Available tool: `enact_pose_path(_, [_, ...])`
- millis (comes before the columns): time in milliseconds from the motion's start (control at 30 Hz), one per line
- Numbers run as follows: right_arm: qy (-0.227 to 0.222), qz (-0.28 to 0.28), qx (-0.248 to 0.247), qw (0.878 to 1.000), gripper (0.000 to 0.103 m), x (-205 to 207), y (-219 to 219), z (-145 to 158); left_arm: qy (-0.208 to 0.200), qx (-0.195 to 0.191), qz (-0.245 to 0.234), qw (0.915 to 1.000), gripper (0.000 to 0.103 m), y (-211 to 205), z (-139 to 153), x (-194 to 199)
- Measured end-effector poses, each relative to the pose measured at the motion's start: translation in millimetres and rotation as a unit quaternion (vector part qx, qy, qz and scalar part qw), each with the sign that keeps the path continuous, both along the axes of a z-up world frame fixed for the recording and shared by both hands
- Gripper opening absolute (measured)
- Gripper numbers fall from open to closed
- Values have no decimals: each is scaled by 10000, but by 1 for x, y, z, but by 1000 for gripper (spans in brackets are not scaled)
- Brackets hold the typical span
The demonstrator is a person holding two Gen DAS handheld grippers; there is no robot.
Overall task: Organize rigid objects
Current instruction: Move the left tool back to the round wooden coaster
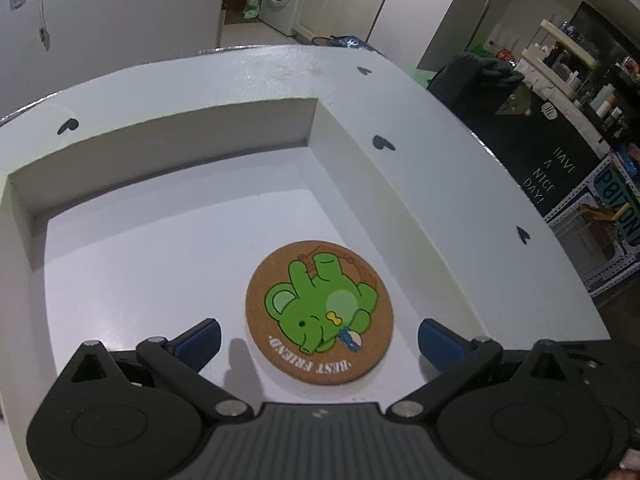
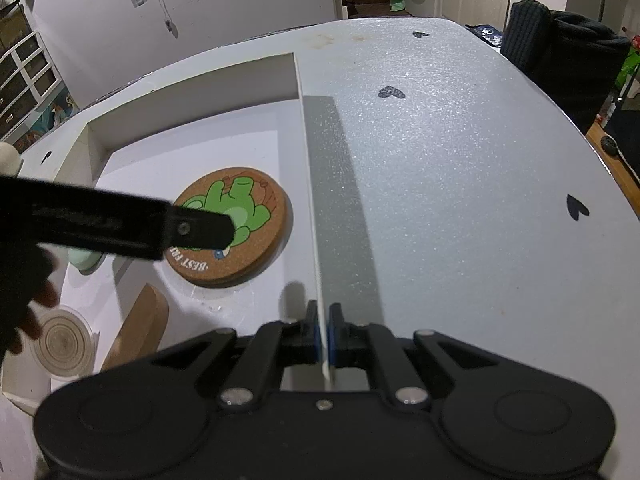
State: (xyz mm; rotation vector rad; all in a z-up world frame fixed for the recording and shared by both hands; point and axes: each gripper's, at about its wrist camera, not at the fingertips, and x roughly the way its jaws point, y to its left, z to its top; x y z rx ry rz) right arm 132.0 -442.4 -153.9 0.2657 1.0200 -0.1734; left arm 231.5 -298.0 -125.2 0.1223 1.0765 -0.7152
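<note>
Right gripper (image 2: 323, 334) pinching tray wall (image 2: 316, 216) (pitched down), left gripper (image 1: 319, 338) agape over coaster (image 1: 320, 312)

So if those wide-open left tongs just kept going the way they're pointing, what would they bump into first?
Most likely the round cork coaster with the green elephant, lying flat in the white tray between the left tongs. Depth is hard to judge.
</note>
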Motion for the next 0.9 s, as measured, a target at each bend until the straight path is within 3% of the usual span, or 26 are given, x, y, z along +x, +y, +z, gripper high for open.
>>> enact_pose_path(467, [-36, 3, -25, 10000, 5, -4, 1, 1, -364, -446, -143, 9982, 103, 42, 41, -48])
enact_pose_path(900, [-36, 45, -59, 10000, 5, -3, 2, 1, -1084, -410, 165, 9931, 103, 113, 61, -89])
